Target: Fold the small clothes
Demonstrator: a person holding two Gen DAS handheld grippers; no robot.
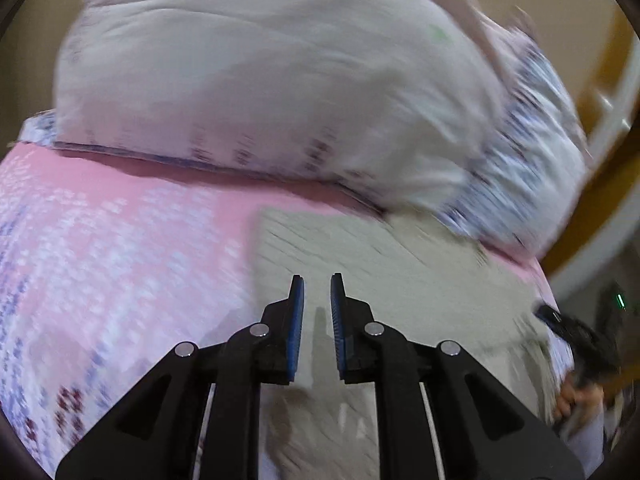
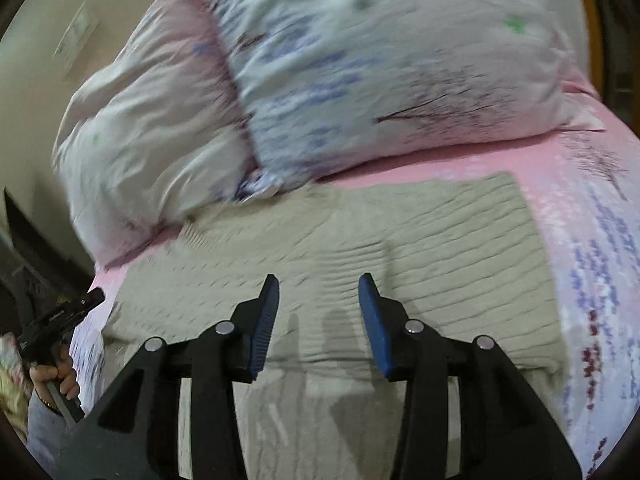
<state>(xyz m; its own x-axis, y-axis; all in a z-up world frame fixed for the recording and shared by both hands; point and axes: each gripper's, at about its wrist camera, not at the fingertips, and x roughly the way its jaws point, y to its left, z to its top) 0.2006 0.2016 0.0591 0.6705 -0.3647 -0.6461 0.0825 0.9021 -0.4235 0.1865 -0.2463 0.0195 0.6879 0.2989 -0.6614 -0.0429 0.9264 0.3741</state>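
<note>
Both grippers, left gripper (image 1: 317, 294) and right gripper (image 2: 319, 294), hover open and empty over a beige knit garment (image 2: 360, 248) on the bed (image 2: 580, 240); a shallow pinch could slip.

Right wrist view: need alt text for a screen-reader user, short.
The right gripper hovers with its blue-padded jaws open and empty over a beige ribbed knit garment lying flat on a pink patterned bedsheet. Two pillows sit beyond it, and a hand holding the other gripper shows at the left edge.

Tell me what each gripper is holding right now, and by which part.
Nothing. The left gripper and right gripper are both open and empty above the beige knit garment.
</note>
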